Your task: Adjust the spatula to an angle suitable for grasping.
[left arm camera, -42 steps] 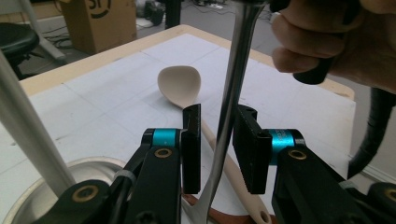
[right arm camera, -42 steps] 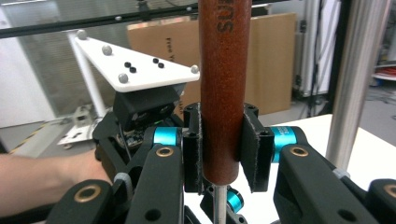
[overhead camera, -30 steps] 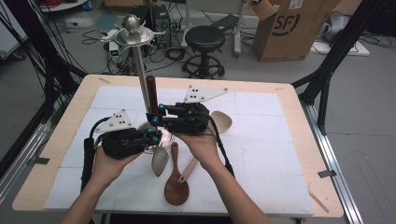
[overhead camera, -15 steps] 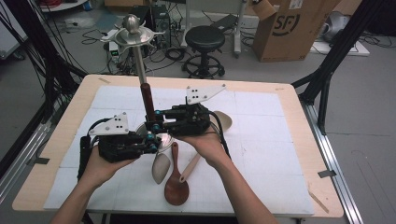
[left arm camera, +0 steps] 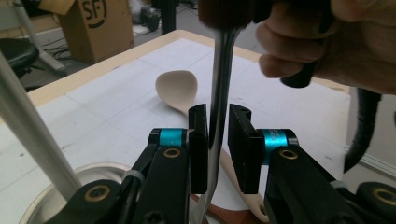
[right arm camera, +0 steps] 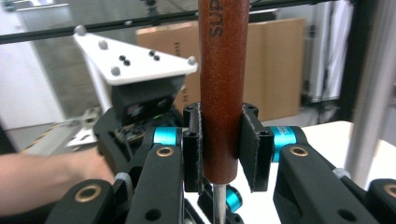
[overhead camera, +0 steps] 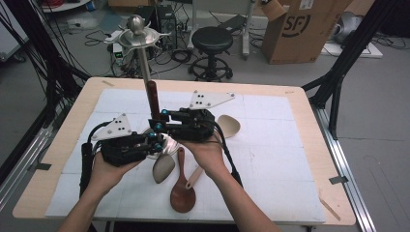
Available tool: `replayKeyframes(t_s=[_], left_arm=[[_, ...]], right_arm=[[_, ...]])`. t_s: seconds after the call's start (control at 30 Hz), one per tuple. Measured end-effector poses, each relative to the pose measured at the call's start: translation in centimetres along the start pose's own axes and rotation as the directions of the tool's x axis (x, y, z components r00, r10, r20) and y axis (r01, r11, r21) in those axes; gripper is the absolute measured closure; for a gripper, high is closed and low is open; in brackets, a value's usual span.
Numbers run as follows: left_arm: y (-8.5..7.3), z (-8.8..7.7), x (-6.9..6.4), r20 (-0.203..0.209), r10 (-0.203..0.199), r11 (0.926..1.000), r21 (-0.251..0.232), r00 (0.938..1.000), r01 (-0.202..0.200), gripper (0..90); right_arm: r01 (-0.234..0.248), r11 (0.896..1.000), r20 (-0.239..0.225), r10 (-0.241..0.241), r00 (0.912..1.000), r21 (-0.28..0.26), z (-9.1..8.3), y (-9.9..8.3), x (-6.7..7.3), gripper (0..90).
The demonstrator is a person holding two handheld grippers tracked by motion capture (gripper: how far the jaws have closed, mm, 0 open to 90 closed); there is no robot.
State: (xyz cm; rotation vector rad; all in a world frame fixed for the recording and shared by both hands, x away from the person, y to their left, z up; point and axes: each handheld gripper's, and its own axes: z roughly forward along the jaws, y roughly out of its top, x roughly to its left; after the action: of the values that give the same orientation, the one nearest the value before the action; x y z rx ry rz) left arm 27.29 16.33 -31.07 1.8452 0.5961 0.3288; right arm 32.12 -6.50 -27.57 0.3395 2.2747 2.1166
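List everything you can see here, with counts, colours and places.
utensil: 1, red-brown handle, metal shaft, upright at the mat's middle
spoon bowl: 1, grey, on the mat; perhaps that utensil's end
dark spoon: 1, dark brown, flat on the mat's near side
pale spoon: 1, beige, on the mat
stand: 1, silver, pole on the mat
mat: 1, white, on the table
table: 1, light wood
stool: 1, black, floor behind
cardboard box: 1, brown, floor behind
right hand-held gripper: black, shut on the handle
left hand-held gripper: black, jaws just opening, shaft between them
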Motion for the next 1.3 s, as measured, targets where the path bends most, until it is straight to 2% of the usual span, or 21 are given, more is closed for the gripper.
replayKeyframes(t_s=[0.17,0.23,0.33,0.43,0.53,0.63,0.7,0.77,0.87,1.03,1.1,1.13,1.2,1.27,1.3], left_arm=[[-0.4,0.3,0.1,-0.023,-0.017,0.9999,0.003,0.9996,0.017,77.3],[-0.5,0.5,0.1,-0.018,-0.021,0.9998,0.006,0.9996,0.021,77.7],[-0.6,0.7,-0.2,-0.021,-0.011,0.9999,0.01,0.9997,0.011,82.3],[-0.6,0.6,-0.1,-0.001,-0.01,0.9998,0.019,1.0,0.01,83.8],[-0.6,0.2,0.1,0.023,0.013,0.9996,0.023,0.9997,-0.013,84.0],[-0.5,-0.2,0.2,0.072,0.028,0.9992,0.026,0.997,-0.03,84.1],[-0.5,-0.4,0.3,0.112,0.036,0.9988,0.03,0.9931,-0.04,84.2],[-0.6,-0.6,0.4,0.151,0.042,0.9984,0.031,0.9877,-0.047,84.1],[-0.6,-0.8,0.4,0.191,0.049,0.9978,0.033,0.9803,-0.057,84.2],[-0.7,-1.4,0.7,0.258,0.058,0.9976,0.021,0.9643,-0.066,84.2],[-0.8,-1.5,0.8,0.275,0.056,0.9978,0.018,0.9598,-0.064,84.2],[-0.8,-1.6,0.8,0.276,0.057,0.9976,0.021,0.9594,-0.065,84.1],[-0.9,-1.8,0.9,0.275,0.056,0.9978,0.02,0.96,-0.064,84.0],[-1.1,-1.9,1.0,0.261,0.056,0.9978,0.019,0.9638,-0.063,83.4],[-1.2,-2.0,1.0,0.243,0.058,0.9979,0.013,0.9682,-0.063,82.5]], right_arm=[[-0.012,1.0,0.076,0.014,0.997,-0.025,-0.2,0.1,0.4,72.7],[-0.009,1.0,0.097,0.011,0.9952,-0.029,-0.2,0.0,0.6,72.7],[-0.012,0.999,0.106,0.016,0.9943,-0.033,-0.1,-0.1,0.7,72.7],[-0.015,0.999,0.09,0.018,0.9958,-0.028,0.0,-0.2,0.7,72.7],[-0.009,1.0,0.052,0.01,0.9986,-0.02,-0.1,-0.1,0.5,72.3],[-0.002,1.0,-0.031,0.002,0.9995,-0.022,-0.2,-0.1,-0.1,71.8],[-0.002,1.0,-0.099,0.0,0.9951,-0.017,-0.2,-0.1,-0.4,70.2],[-0.011,1.0,-0.177,0.009,0.9842,-0.011,0.0,-0.1,-0.7,67.6],[-0.023,1.0,-0.263,0.022,0.9645,-0.002,0.3,-0.4,-1.2,67.2],[-0.047,0.999,-0.348,0.042,0.9364,-0.007,0.8,-0.6,-1.6,69.5],[-0.064,0.998,-0.386,0.053,0.9209,-0.016,1.1,-0.8,-1.7,70.9],[-0.061,0.998,-0.392,0.049,0.9187,-0.02,1.2,-0.8,-1.7,71.5],[-0.055,0.998,-0.388,0.043,0.9205,-0.02,1.3,-0.8,-1.5,72.2],[-0.055,0.998,-0.374,0.043,0.9264,-0.022,1.4,-0.8,-1.5,72.5],[-0.051,0.999,-0.359,0.041,0.9325,-0.019,1.5,-0.8,-1.4,72.7]])
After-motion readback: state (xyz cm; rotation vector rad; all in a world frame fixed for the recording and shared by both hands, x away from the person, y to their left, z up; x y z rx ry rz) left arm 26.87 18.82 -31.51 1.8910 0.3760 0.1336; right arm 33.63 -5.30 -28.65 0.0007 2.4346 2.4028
